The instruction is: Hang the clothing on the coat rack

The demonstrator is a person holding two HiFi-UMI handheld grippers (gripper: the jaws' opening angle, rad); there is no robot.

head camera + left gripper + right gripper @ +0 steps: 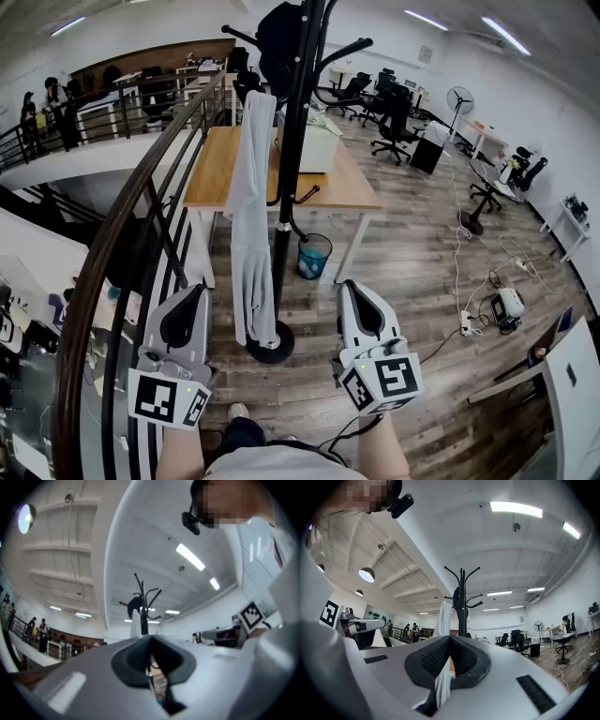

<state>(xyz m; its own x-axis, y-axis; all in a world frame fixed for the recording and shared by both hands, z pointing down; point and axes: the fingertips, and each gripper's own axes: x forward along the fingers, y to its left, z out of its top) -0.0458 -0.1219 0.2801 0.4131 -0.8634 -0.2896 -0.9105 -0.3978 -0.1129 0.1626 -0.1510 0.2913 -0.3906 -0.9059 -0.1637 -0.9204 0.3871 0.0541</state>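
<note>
A black coat rack [287, 178] stands in front of me on a round base [272, 349]. A long pale grey garment [251, 216] hangs from one of its hooks, reaching almost to the base. A dark item [279, 33] sits on the top hooks. My left gripper [200, 289] is low, left of the garment and apart from it, jaws shut and empty. My right gripper [349, 284] is right of the pole, also shut on nothing. The rack [142, 606] is small in the left gripper view. The right gripper view has the rack [462, 602] and the garment [444, 616] beyond the jaws.
A curved dark railing [122, 234] runs close on my left. Behind the rack stands a wooden table [220, 169] with a white box [314, 145] on it and a blue bin [313, 255] under it. Office chairs [394, 122] and floor cables [459, 281] lie to the right.
</note>
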